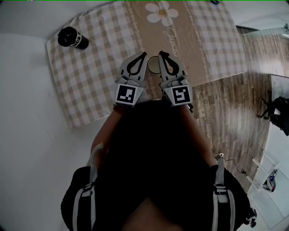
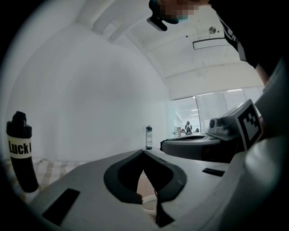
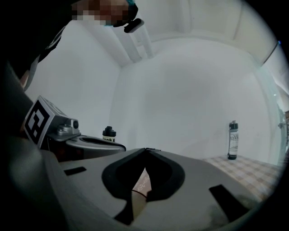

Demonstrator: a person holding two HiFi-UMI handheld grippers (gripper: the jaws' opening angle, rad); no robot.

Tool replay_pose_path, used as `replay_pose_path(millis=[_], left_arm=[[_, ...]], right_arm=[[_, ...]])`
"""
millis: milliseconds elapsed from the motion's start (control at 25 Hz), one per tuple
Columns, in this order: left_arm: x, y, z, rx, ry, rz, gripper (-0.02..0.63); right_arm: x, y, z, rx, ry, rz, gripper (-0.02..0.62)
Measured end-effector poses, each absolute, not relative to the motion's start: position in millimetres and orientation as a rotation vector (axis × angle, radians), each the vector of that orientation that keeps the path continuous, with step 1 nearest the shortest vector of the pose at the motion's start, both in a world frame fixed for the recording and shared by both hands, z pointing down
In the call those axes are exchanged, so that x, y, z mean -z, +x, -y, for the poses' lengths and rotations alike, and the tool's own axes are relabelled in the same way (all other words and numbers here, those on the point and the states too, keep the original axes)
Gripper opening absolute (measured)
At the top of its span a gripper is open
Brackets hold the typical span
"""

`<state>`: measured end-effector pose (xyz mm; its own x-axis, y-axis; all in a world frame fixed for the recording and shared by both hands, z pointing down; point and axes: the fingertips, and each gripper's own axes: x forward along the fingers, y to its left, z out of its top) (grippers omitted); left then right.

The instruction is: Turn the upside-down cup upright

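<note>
Two grippers sit side by side at the centre of the head view, both pointing toward 12 o'clock. Left gripper (image 1: 144, 56) has its jaws fully together, tips touching, nothing clamped; its own view (image 2: 143, 151) confirms this. Right gripper (image 1: 161, 55) is the same, jaws closed tip to tip and empty (image 3: 145, 150).

The cup (image 1: 153, 66) stands on the tan runner (image 1: 198, 45) between the two grippers' tips, just beside both. Contact can't be told, and neither can which end is up from above. A whitish curved bit of it shows low through the left jaw opening (image 2: 149, 202).

The checked cloth (image 1: 90, 72) covers the white bench (image 1: 27, 113). A daisy print (image 1: 161, 12) is at 12 o'clock from the cup. The black bottle (image 1: 72, 38) stands at 10 o'clock, well apart, upright on the cloth corner (image 2: 20, 153). A slim far bottle (image 3: 232, 140) is also upright, at 3 o'clock in the right gripper view.
</note>
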<state>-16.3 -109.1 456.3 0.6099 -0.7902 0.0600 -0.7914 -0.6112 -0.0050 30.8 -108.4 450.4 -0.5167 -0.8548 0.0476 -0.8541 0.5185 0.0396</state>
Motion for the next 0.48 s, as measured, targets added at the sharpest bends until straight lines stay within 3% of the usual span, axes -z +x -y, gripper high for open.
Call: replay_pose_path(millis=[480], left_arm=[[-463.5, -19.4, 113.7, -0.091, 2.755, 1.382, 0.000]], right_arm=[[-456.6, 32.1, 112.0, 0.034, 1.444, 2.680, -0.002]])
